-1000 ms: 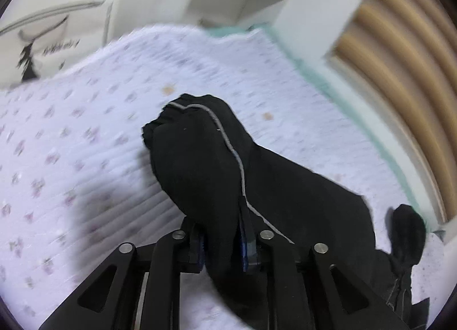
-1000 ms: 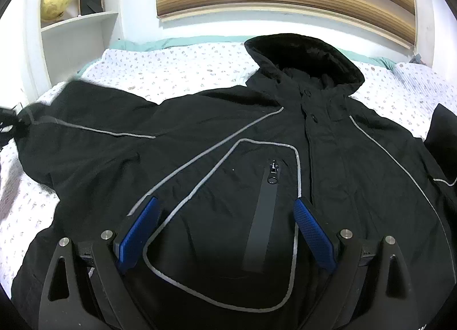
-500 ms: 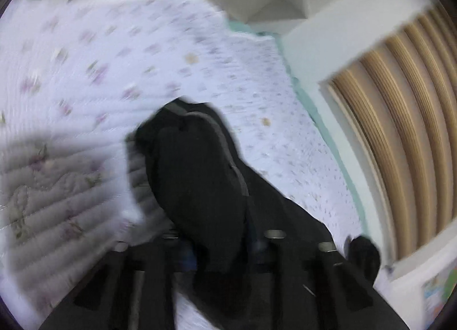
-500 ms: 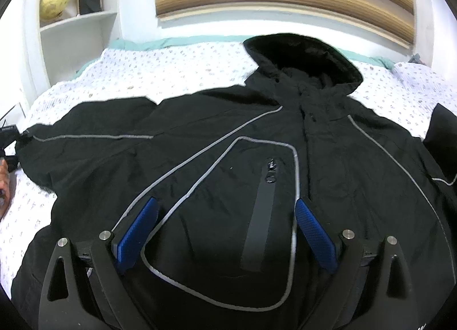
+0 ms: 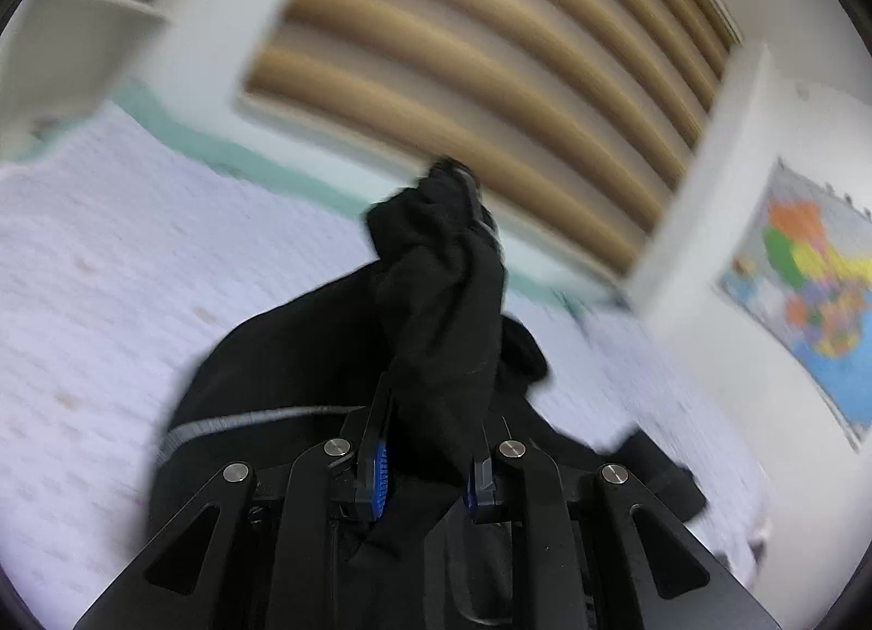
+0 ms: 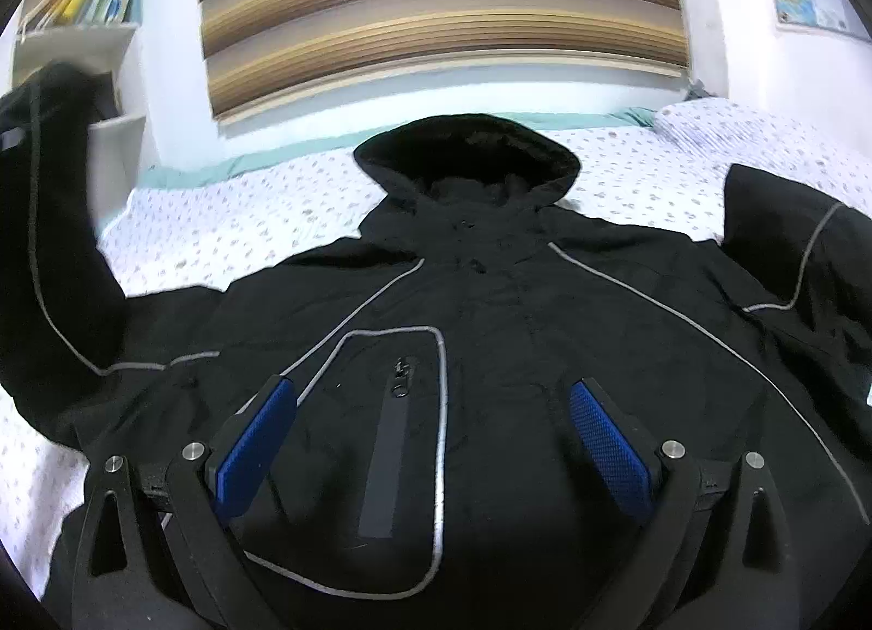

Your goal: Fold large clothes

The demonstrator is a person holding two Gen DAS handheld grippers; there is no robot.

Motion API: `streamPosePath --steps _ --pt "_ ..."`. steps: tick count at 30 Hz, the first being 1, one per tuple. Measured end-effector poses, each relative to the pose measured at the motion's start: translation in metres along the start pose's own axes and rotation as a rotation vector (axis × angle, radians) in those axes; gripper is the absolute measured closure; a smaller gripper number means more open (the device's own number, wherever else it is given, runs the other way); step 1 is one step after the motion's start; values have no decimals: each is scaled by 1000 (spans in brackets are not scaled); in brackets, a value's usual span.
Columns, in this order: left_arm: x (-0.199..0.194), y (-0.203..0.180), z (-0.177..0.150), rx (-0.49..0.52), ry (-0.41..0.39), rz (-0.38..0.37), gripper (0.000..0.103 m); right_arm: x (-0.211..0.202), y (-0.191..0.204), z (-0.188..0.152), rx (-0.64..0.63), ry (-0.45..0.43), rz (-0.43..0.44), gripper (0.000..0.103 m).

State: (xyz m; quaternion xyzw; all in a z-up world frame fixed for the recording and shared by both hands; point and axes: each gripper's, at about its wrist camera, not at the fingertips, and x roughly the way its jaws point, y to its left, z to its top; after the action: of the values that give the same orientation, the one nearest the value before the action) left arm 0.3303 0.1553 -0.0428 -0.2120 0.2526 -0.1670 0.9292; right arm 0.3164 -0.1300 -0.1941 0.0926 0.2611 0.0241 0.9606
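The black jacket [image 6: 490,335] lay spread face up on the bed [image 6: 229,226], its hood [image 6: 463,156] far beyond the right gripper [image 6: 433,444]. That gripper's fingers [image 6: 610,444] were opening wide, clasping nothing, with the chest zip pocket [image 6: 392,428] between and below them. The left gripper [image 5: 428,472] was pinched tight on the sleeve [image 5: 441,303], whose cuff stood up past its fingers [image 5: 376,466].

Black jacket [image 6: 490,357], grey piping; seemingly floral-speckled white bedspread [image 6: 229,216].
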Motion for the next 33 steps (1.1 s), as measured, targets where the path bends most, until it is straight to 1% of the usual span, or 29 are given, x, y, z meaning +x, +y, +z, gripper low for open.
streamPosePath --steps 1,2,4,5,8,10,11,12,14,15,19,20,21,22,23,24,25,28,30,31,32,33 --pt "25 -9 -14 2 59 -7 84 -2 -4 1 14 -8 -14 1" --pt "39 -13 -23 8 92 -3 84 -5 -8 2 27 -19 -41 1" --pt "83 -17 -53 23 188 23 84 -9 -16 4 52 -42 -102 1" --pt "109 -16 -72 18 261 24 84 -10 -22 4 71 -49 -120 1" --pt "155 -10 -112 0 433 24 83 -9 -40 7 142 -40 -123 1" --pt "162 -7 -132 4 477 16 82 -1 -45 8 160 -7 -126 1" --pt "159 -8 -137 7 477 9 80 3 -46 8 157 14 -125 1" --pt "156 -7 -134 -3 477 -22 69 5 -46 8 154 28 -123 1" --pt "151 -11 -131 -26 490 -79 54 7 -45 8 148 35 -110 1" --pt "147 -12 -130 -43 489 -102 52 6 -44 7 146 32 -103 1" --pt "133 -21 -126 -62 489 -158 50 4 -46 6 155 36 -33 1" --pt "125 -16 -123 -78 481 -171 50 5 -47 6 167 51 -2 1" --pt "115 -13 -120 -102 466 -198 50 8 -47 7 178 84 41 1" --pt "105 -10 -117 -131 454 -240 50 12 -46 9 189 131 91 1" --pt "102 -11 -111 -147 447 -265 49 18 -43 11 209 194 154 1" --pt "93 -9 -107 -159 434 -290 48 20 -40 12 220 226 188 1" --pt "87 -7 -104 -160 422 -292 47 23 -34 14 224 270 237 1" --pt "65 -3 -96 -144 378 -265 47 23 -20 19 211 315 261 2" --pt "53 1 -92 -145 352 -254 47 36 -7 23 197 384 293 2" --pt "47 3 -91 -143 342 -230 47 47 1 24 188 432 323 2" --pt "44 4 -90 -140 337 -216 47 57 8 21 187 474 348 8" --pt "40 4 -89 -131 334 -190 47 72 16 19 195 526 369 33"
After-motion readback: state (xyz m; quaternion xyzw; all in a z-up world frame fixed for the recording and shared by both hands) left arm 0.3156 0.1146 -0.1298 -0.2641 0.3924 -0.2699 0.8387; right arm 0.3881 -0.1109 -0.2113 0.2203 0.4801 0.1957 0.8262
